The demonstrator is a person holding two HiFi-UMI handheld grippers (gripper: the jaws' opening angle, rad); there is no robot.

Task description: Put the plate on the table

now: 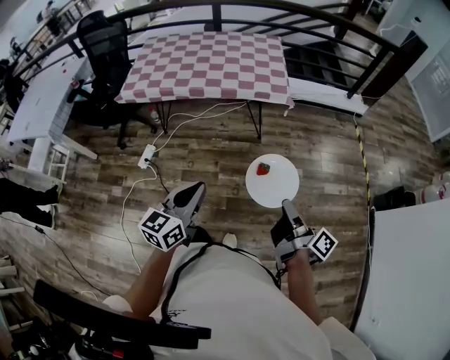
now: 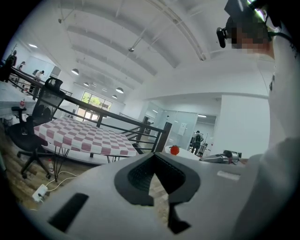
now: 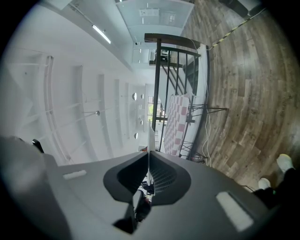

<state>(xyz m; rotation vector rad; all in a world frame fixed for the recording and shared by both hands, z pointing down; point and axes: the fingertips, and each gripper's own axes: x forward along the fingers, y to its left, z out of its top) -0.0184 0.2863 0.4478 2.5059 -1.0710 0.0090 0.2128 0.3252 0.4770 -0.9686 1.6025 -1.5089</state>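
Head view has the right gripper low and right of centre. Its fingers are closed on the near rim of a round white plate. The right gripper view confirms the grip, with the rim showing as a thin white edge pinched between the two dark pads. The plate is carried roughly level in the air above the wooden floor. A small red strawberry sits on its far left part.

To the left, apart from the plate, is the left gripper. In the left gripper view its fingers meet at the tips with nothing between them, and only floor shows through the gap lower down.

Farther ahead, well beyond the plate, stands the bench. It is covered with a red-and-white checked cloth and stands on thin dark legs. On the floor between the person and the bench lie a white power strip and loose white cables. A black office chair stands at the left end of the bench, and a black railing runs behind it.
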